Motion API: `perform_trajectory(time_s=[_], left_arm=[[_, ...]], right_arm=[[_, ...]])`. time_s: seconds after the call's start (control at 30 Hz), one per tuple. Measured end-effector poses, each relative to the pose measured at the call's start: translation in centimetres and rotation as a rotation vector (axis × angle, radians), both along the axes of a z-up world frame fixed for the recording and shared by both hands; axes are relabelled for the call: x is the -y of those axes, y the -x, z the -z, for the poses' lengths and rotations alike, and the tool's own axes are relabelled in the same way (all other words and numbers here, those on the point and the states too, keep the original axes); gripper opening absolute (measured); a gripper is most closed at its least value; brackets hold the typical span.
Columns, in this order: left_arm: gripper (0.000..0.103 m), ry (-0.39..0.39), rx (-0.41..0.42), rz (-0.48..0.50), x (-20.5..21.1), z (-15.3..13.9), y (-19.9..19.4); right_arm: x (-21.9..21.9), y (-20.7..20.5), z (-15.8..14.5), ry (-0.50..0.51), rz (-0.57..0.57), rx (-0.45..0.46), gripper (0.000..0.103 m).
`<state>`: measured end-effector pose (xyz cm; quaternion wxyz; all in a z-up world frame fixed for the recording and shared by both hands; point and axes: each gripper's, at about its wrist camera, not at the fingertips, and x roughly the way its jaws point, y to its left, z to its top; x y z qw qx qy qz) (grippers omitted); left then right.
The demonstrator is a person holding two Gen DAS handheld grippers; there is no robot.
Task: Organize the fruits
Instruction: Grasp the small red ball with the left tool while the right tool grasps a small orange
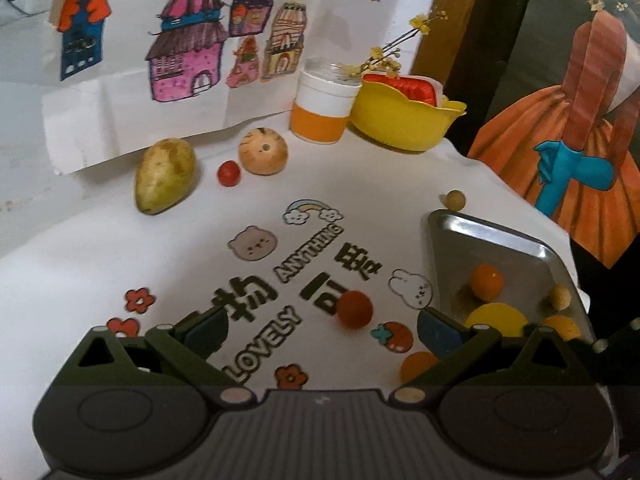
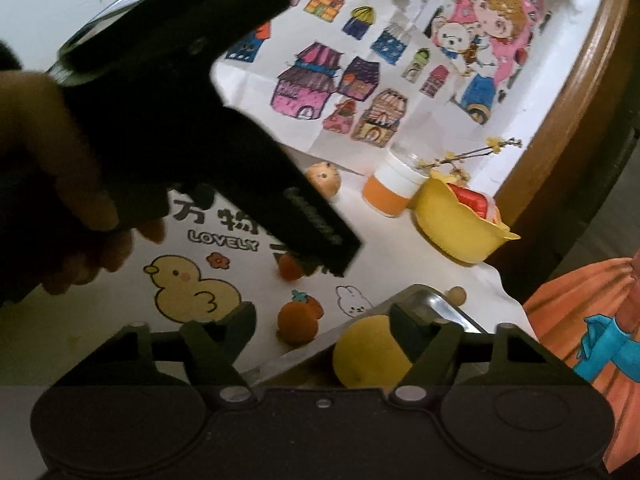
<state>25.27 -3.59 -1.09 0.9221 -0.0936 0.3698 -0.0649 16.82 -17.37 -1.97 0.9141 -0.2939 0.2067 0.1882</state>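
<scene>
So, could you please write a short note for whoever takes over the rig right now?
Left hand-held gripper: open, empty, over the mat near an orange-red ball fruit.
Right hand-held gripper: open, empty, by the metal tray.
Done: several small orange and yellow fruits, including a yellow fruit, lie in the tray.
Left: mango, cherry tomato, tan round fruit, small beige ball and the loose orange ones on the mat.

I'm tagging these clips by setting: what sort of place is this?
Probably a home, perhaps a child's craft or play table. Hand-coloured drawings of houses hang behind it, a cartoon-printed cloth covers it, and toy-like fruit lies around a metal tray, beside a yellow bowl.
</scene>
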Motion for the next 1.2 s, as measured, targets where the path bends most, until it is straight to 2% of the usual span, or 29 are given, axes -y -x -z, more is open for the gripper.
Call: perform_trajectory(time_s=[0.1,0.23,0.6,0.87,1.2], left_arm=[[0.099,-0.005,0.015,0.023,0.3,0.0,-0.3],[0.092,-0.006,0.017,0.050,0.6,0.1,-0.7],[0.063,0.022,-0.004,0.081,0.7,0.5,-1.5],[0.055,0.016,-0.010,0.074,1.1,0.9,-1.9],[0.038,0.014,-0.013,0.077,1.5,1.0,-2.2]], right_arm=[[-0.2,-0.2,0.3,0.006,0.000,-0.002,0.057],[-0.5,-0.4,0.6,0.016,-0.007,-0.013,0.049],[-1.1,-1.1,1.2,0.030,-0.007,-0.049,0.043],[-1.1,-1.5,1.4,0.014,0.000,-0.075,0.037],[-1.1,-1.8,1.6,0.018,0.010,-0.080,0.034]])
